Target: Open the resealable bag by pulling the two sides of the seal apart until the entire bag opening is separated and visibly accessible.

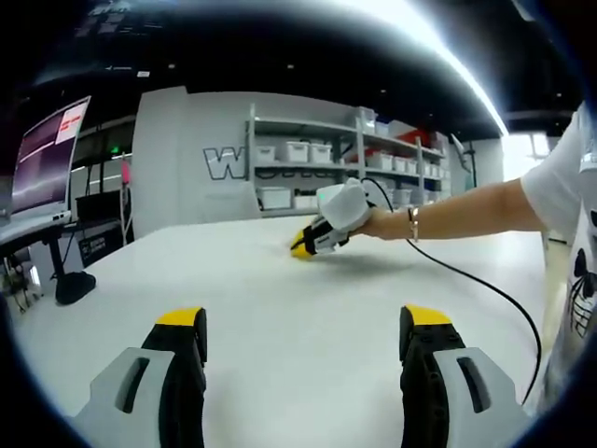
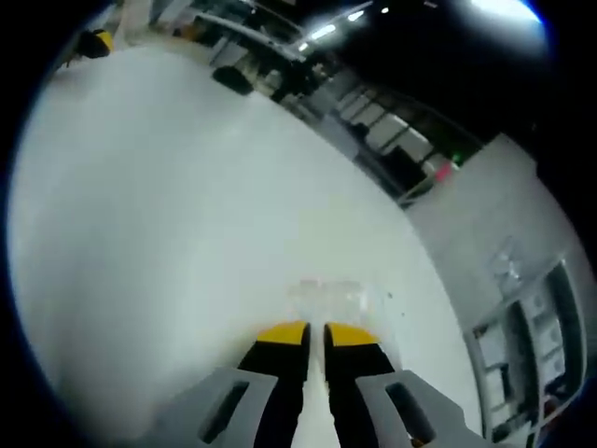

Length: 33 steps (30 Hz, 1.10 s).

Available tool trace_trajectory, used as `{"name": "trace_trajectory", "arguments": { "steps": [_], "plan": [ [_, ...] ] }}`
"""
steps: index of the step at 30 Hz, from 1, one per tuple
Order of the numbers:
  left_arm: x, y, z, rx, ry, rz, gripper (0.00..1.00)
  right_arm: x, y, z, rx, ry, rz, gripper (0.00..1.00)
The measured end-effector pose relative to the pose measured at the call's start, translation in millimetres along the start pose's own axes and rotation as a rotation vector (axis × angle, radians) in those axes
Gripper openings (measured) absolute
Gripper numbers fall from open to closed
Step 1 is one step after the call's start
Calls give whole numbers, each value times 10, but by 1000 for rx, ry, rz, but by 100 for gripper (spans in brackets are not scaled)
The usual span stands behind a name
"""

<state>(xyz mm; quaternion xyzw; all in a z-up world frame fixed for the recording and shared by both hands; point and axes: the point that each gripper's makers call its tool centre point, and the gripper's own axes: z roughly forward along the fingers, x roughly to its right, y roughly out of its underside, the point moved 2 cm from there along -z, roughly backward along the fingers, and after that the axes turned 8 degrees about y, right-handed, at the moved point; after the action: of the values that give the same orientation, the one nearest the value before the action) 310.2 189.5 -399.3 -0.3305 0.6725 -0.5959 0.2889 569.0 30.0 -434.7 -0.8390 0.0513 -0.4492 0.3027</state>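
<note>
The left tool (image 1: 303, 331) hovers wide open and empty over the white table (image 1: 280, 308), seemingly waiting its turn. Further right across the table, the right tool (image 2: 315, 334) is nearly closed at the near edge of the clear resealable bag (image 2: 331, 297) lying flat; whether it pinches the seal I cannot tell.

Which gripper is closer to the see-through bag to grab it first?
The right gripper. Its yellow-tipped jaws are nearly closed right at the edge of the clear plastic resealable bag on the white table. The left gripper hangs open, far back.
</note>
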Motion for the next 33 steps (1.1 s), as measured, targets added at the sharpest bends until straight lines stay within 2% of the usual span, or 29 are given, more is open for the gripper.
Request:
{"name": "trace_trajectory", "arguments": {
  "steps": [6, 14, 17, 19, 24, 29, 33],
  "plan": [
    [-3, 8, -22, 0, 0, 0, 84, -53, -4, -18, -7, -3, 23, 0],
    [18, -9, -51, 4, -5, 4, 84, 168, -25, -126, 30, 79, 129, 0],
    [34, -13, -54, 6, -5, 3, 84, 302, -49, -203, 58, 127, 214, 0],
    [51, -18, -57, 7, -5, 5, 84, 414, -50, -272, 78, 158, 308, 0],
    [85, -37, -58, 9, -4, 9, 84, 635, 43, -410, 87, 215, 494, 0],
    [117, -68, -58, 11, -3, 16, 84, 844, 111, -522, 94, 278, 542, 0],
    [129, -99, -55, 13, -4, 24, 84, 897, 125, -571, 110, 297, 578, 0]
  ]
}}
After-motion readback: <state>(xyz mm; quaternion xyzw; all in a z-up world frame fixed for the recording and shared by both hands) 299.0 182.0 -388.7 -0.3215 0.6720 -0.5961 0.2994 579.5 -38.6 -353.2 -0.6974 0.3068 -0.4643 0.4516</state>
